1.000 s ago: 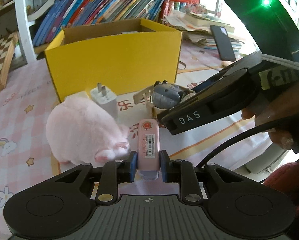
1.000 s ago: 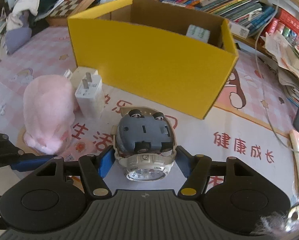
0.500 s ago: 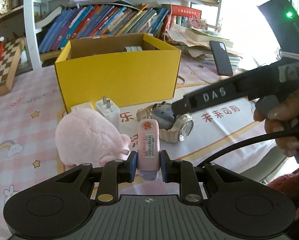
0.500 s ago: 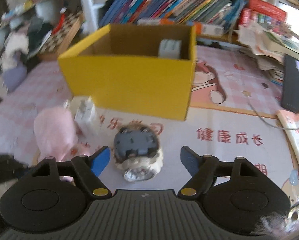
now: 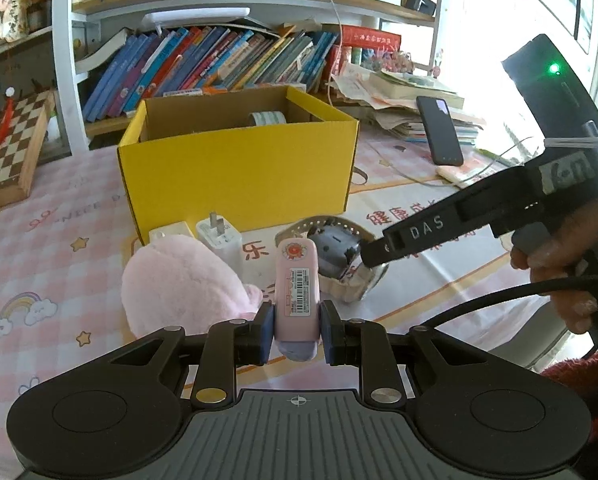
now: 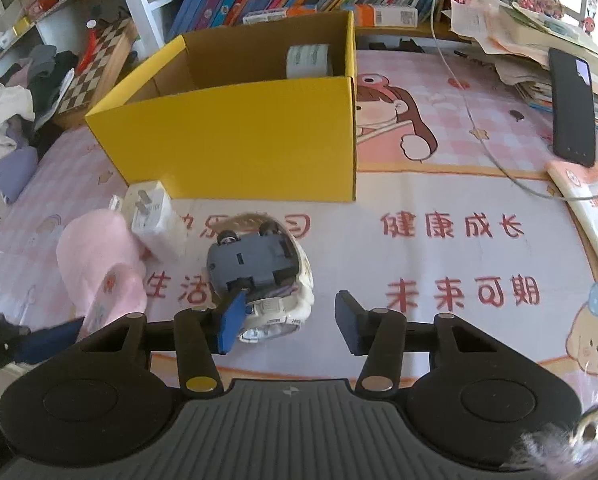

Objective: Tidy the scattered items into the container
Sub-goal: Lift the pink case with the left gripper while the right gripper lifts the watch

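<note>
Your left gripper (image 5: 297, 330) clamps a slim pink case (image 5: 297, 288), barcode label up, near the yellow box (image 5: 239, 168). Your right gripper (image 6: 287, 322) gapes over a grey toy car (image 6: 255, 260) lying wheels-up on a cream watch (image 6: 287, 312).

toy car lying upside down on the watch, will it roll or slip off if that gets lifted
The toy car rests loosely, wheels up, on the watch, so it probably won't roll, but could slide off if tilted. It looks like light plastic.
</note>
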### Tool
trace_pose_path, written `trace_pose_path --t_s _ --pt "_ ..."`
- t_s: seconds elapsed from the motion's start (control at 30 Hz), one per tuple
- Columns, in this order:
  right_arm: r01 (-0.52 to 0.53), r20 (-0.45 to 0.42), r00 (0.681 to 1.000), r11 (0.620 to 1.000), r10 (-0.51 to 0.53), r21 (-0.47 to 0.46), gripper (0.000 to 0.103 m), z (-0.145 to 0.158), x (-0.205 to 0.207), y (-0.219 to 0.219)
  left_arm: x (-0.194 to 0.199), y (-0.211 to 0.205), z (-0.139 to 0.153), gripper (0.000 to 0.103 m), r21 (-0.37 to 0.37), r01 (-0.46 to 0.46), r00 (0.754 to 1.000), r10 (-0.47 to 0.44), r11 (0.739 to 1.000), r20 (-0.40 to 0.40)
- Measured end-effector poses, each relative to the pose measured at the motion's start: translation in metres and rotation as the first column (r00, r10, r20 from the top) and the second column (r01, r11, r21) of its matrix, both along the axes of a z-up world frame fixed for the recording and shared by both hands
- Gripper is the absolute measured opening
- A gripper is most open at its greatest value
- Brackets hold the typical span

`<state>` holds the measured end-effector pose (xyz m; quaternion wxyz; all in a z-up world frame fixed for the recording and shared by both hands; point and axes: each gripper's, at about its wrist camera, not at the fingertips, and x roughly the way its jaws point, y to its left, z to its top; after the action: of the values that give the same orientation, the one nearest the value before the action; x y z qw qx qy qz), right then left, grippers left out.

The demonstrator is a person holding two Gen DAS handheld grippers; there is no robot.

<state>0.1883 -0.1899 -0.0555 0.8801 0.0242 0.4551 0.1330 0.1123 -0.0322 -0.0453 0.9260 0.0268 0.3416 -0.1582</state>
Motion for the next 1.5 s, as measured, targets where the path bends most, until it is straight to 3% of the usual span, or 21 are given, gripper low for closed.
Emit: trace_pose_path --t_s 0.3,0.7,0.77,0.87,1.23,1.5 --pt "0.068 -0.075 0.995 0.998 -0.069 -0.014 0.022 -0.001 -0.011 -0.012 -0.006 -0.001 0.004 0.023 0.007 0.019 1.0 -0.019 1.0 0.015" --pt "0.091 -0.103 0.991 0.996 -0.088 0.02 0.022 -0.01 -0.009 -0.01 -0.019 0.003 0.01 0.023 0.028 0.031 0.999 -0.031 0.999 0.028" --pt "0.103 -0.093 0.99 0.995 -0.101 0.007 0.03 -0.01 -0.011 -0.011 -0.02 0.005 0.011 0.023 0.025 0.021 0.999 -0.022 0.999 0.033" --pt "0.12 -0.089 0.989 0.993 -0.119 0.007 0.035 -0.007 -0.013 -0.014 -0.022 0.008 0.012 0.023 0.02 0.012 0.999 -0.013 1.0 0.033" --pt "0.155 -0.036 0.987 0.988 -0.155 -0.007 0.035 -0.009 -0.012 -0.023 -0.02 0.008 0.011 0.023 0.009 0.022 0.999 -0.023 1.0 0.04" --pt "0.07 0.034 0.997 0.994 -0.068 -0.083 0.01 -0.014 -0.003 -0.008 -0.018 0.011 0.012 0.023 0.002 0.013 0.999 -0.013 1.0 0.041"
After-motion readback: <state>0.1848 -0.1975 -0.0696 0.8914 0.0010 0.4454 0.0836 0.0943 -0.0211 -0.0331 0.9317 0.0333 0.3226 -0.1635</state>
